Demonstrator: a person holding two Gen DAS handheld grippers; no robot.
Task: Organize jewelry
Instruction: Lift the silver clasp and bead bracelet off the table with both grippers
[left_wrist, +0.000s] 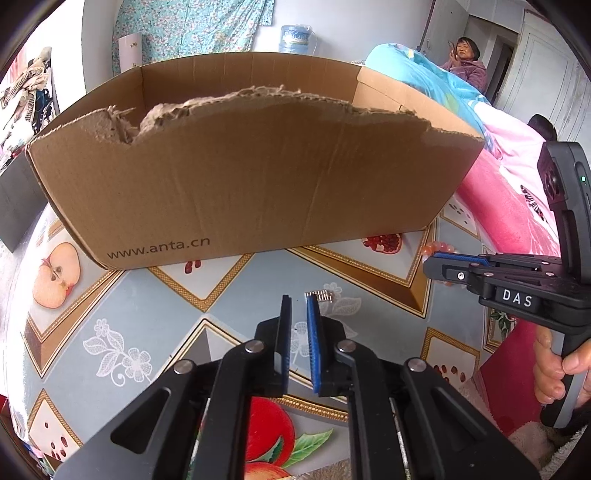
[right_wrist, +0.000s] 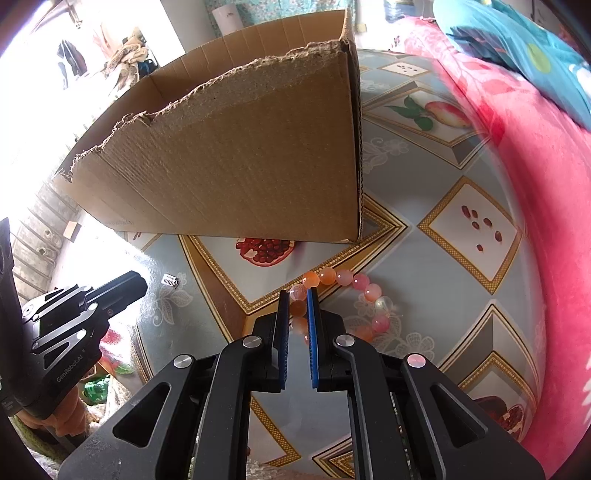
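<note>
Nearest, the left tool (left_wrist: 298, 301) stood slightly parted, empty, just short of a small silver clip (left_wrist: 319, 295) on the desk (left_wrist: 155, 314). Behind stood a torn cardboard box (left_wrist: 240, 177), contents hidden. Rightward, the right tool (right_wrist: 298, 295) pinched a bead bracelet (right_wrist: 343, 278).

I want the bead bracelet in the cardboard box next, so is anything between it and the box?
The pink and orange bead bracelet lies on the fruit-print tablecloth before the brown cardboard box. Nothing lies between them, but the box's torn near wall must be cleared. The right gripper is closed on the bracelet.
</note>
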